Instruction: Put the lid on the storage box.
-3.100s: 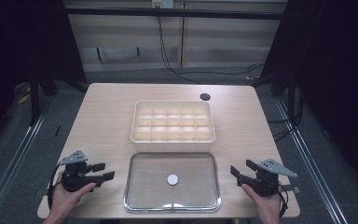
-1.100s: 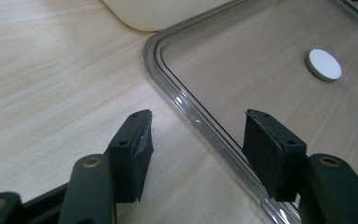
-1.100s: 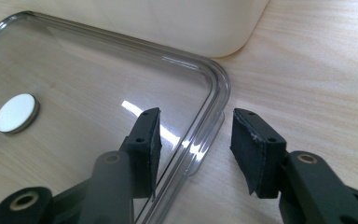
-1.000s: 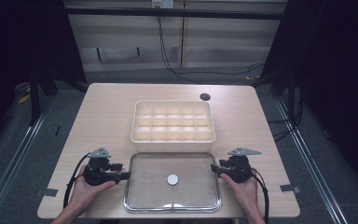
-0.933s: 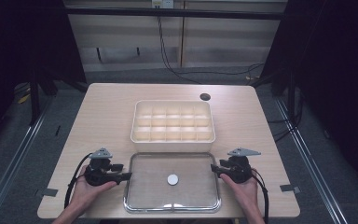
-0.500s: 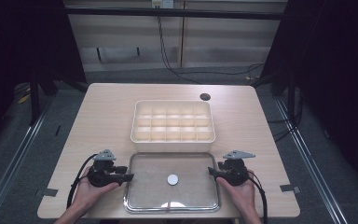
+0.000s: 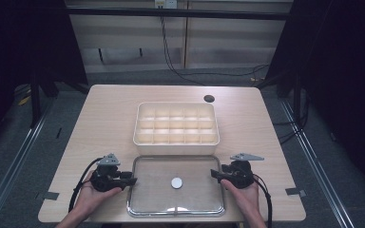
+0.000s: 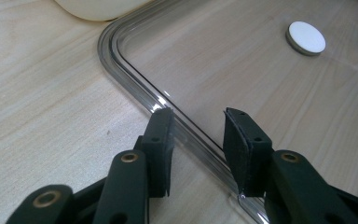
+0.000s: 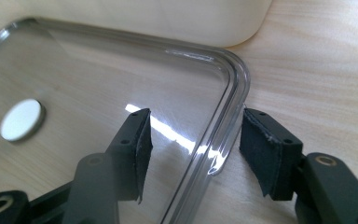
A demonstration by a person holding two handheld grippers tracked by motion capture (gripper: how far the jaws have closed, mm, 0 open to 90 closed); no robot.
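A clear lid (image 7: 152, 192) lies flat near the table's front edge, with a white disc (image 7: 177, 182) at its middle. Behind it stands a cream compartment box (image 7: 176, 147). My left gripper (image 7: 133, 181) is at the lid's left edge. In the left gripper view its jaws (image 8: 196, 114) have just been closing and are shut on the raised rim (image 8: 135, 86), which runs slantwise between the pads. My right gripper (image 7: 214, 174) is at the lid's right edge. Its jaws (image 9: 193, 114) have just been opening and straddle the rim (image 9: 235, 88) without pressing it.
The box's rounded corner (image 8: 98, 7) lies just beyond the lid, and its front wall (image 9: 168, 18) runs close along the lid's far side. A dark round hole (image 7: 209, 99) marks the table's far right. Tape pieces (image 7: 50, 195) (image 7: 295, 191) sit near the front corners.
Both hands came in from the table's outer front corners to the lid's two side edges. Over the last second they crept slightly closer to the rim.
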